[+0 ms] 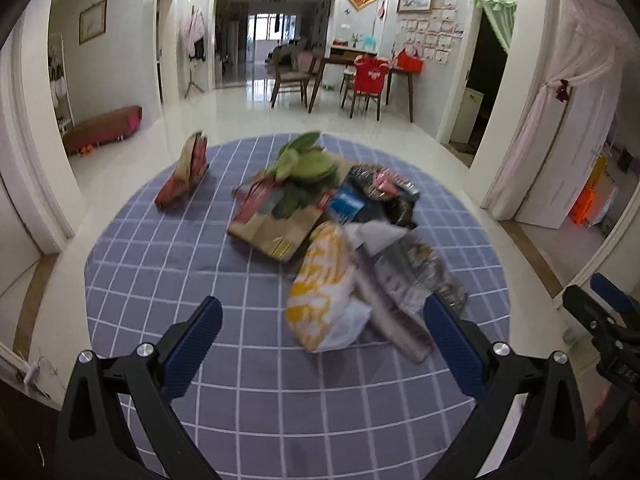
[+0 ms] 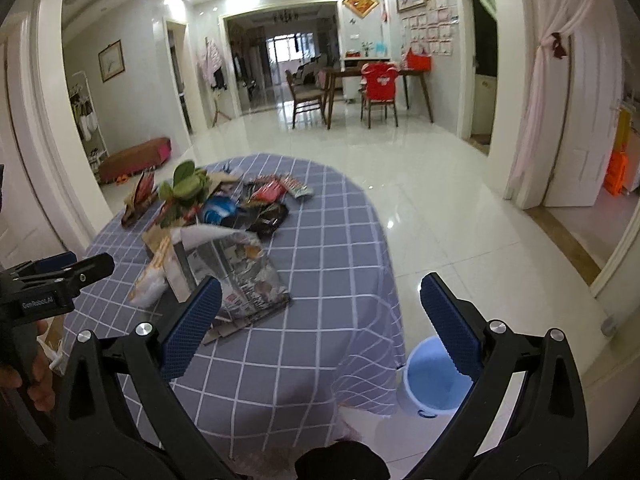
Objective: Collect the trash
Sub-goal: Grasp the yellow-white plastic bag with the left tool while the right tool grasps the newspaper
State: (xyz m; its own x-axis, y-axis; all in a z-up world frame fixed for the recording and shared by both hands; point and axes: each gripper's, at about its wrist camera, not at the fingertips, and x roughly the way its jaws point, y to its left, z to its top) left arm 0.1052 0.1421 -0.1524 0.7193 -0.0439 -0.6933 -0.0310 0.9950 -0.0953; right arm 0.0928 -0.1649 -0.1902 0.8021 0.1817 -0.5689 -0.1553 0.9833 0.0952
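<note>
Both spread grippers, left gripper (image 1: 322, 344) and right gripper (image 2: 320, 322), hover over the trash-strewn checked tablecloth (image 1: 160, 248).

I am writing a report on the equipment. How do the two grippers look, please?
Both the left gripper and the right gripper have black angular frames with silver screws. Their fingers carry blue pads with a fine dotted texture. The left one's black body bears white "GenRobot.AI" lettering in the right wrist view.

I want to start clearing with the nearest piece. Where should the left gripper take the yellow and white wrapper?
Probably by the near, puffed end of the yellow and white wrapper, coming straight forward over the tablecloth. That end lies free and crumpled, while its far end tucks against the silver wrapper. The left gripper is already open.
</note>
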